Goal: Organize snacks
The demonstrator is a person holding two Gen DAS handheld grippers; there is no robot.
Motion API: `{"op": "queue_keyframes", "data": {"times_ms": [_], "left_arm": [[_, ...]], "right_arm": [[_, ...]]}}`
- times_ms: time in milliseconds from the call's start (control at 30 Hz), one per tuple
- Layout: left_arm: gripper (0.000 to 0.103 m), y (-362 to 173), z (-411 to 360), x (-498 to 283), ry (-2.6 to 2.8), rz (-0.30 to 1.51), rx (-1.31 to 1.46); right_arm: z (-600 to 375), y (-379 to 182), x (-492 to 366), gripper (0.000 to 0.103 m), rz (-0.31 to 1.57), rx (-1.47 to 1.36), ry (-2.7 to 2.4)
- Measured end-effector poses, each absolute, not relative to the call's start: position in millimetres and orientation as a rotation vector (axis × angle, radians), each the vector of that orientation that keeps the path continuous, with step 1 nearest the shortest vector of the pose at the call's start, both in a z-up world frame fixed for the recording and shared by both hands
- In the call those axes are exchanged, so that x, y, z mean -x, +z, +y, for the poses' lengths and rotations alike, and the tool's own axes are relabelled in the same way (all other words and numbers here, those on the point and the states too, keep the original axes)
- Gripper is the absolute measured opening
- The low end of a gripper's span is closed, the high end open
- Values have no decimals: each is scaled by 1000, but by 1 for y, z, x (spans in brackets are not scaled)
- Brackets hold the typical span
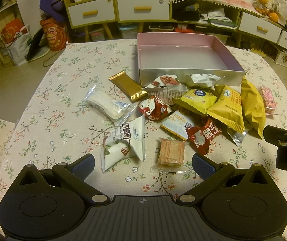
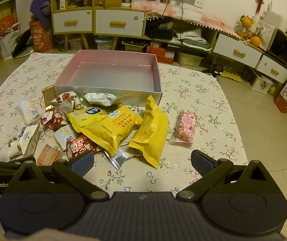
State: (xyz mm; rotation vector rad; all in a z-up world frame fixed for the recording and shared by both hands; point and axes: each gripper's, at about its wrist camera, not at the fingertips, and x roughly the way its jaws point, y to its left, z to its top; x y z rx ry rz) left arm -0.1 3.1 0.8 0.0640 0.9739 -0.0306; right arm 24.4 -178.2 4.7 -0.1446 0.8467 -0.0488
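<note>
An empty pink box (image 1: 229, 74) (image 2: 139, 96) with silver outer walls stands at the back of the table. Several snack packs lie in a pile in front of it: yellow bags (image 1: 226, 108) (image 2: 111, 128), a gold bar (image 1: 128, 85), white pecan packs (image 1: 123, 142), red packs (image 1: 202, 135), a wafer pack (image 1: 171, 153) and a pink bar (image 2: 185, 127). My left gripper (image 1: 143, 165) is open and empty, just short of the wafer pack. My right gripper (image 2: 142, 163) is open and empty, just short of the yellow bags.
The table carries a floral cloth (image 1: 73, 70) (image 2: 213, 100). Behind it stand low cabinets with drawers (image 1: 143, 8) (image 2: 119, 23), bags and boxes on the floor. The right gripper shows at the right edge of the left wrist view (image 1: 286, 148).
</note>
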Motion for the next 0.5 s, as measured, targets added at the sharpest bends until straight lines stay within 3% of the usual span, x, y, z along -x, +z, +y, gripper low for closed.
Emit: {"op": "queue_keyframes", "data": {"times_ms": [500], "left_arm": [[103, 1, 3, 0, -30, 974, -65]], "right_arm": [[-175, 4, -22, 103, 849, 143, -48]]}}
